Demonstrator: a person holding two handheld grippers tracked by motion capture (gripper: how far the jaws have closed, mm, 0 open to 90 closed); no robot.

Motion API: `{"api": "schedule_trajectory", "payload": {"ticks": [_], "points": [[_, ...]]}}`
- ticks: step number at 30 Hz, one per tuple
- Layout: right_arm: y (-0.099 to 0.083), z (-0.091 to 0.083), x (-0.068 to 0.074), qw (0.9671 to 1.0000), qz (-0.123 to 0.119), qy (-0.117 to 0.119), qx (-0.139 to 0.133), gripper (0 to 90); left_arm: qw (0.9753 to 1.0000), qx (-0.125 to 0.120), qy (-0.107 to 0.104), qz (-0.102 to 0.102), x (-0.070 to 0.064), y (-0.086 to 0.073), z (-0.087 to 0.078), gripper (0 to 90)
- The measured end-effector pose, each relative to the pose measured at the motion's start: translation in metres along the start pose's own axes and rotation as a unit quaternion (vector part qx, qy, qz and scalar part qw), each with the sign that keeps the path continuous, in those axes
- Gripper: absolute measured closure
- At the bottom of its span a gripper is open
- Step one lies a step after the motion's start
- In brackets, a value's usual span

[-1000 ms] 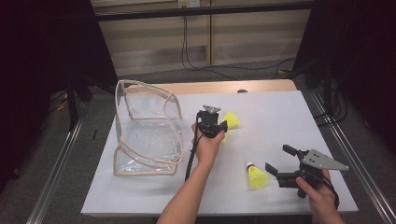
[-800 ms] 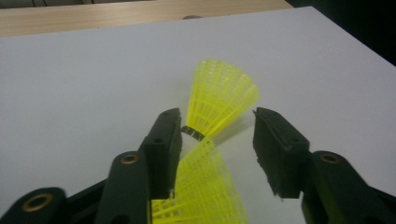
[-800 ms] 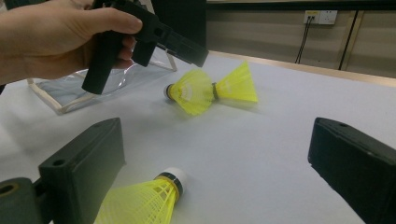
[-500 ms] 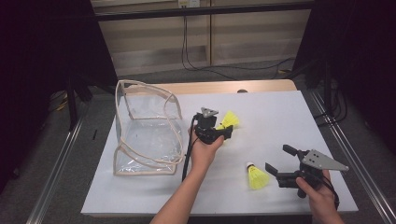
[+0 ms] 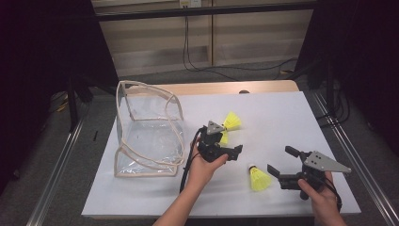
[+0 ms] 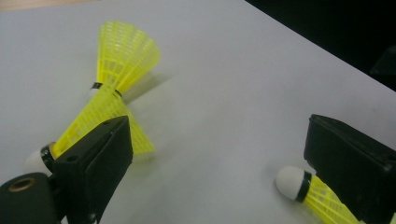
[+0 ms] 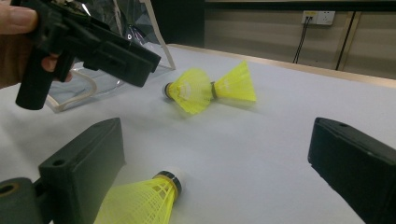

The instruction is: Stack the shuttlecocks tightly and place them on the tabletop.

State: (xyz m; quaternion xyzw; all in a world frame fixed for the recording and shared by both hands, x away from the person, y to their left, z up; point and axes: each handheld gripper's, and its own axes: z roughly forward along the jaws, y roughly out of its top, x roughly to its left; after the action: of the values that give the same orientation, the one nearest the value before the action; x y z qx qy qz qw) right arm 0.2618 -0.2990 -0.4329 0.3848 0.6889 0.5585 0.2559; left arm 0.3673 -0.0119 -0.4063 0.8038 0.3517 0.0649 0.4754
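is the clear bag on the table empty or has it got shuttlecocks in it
Empty, as far as its see-through walls show. The clear bag holds nothing yellow; three shuttlecocks lie outside on the white table.

— What was seen on the table (image 5: 291, 108) apart from the work?
— A clear bag (image 5: 148, 132) with a beige rim was stood open at its left.
— And behind?
— Cables (image 5: 188, 47) were hung on a panelled wall (image 5: 263, 33).
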Motion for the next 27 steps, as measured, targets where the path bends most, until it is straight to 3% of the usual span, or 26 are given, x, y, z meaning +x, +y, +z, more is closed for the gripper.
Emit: {"api": "schedule_trajectory", "payload": {"ticks": [8, 13, 16, 20, 27], "points": [[0.000, 0.000, 0.000, 1.0000, 0.001, -0.001, 0.000, 3.0, 0.9978, 0.020, -0.050, 0.039, -0.014, -0.019, -0.009, 5.2], [0.000, 0.000, 0.001, 1.0000, 0.000, 0.000, 0.001, 3.0, 0.9940, 0.022, -0.086, 0.064, -0.022, -0.031, -0.017, 3.7], [0.000, 0.000, 0.000, 1.0000, 0.001, -0.001, 0.000, 3.0, 0.9917, 0.030, -0.105, 0.068, -0.023, -0.039, -0.021, 3.6], [0.000, -0.001, 0.000, 1.0000, -0.001, -0.001, -0.001, 3.0, 0.9898, 0.036, -0.113, 0.079, -0.022, -0.048, -0.029, 3.6], [0.000, -0.001, 0.001, 1.0000, -0.001, -0.001, -0.001, 3.0, 0.9886, 0.030, -0.119, 0.087, -0.017, -0.058, -0.043, 3.6]]}}
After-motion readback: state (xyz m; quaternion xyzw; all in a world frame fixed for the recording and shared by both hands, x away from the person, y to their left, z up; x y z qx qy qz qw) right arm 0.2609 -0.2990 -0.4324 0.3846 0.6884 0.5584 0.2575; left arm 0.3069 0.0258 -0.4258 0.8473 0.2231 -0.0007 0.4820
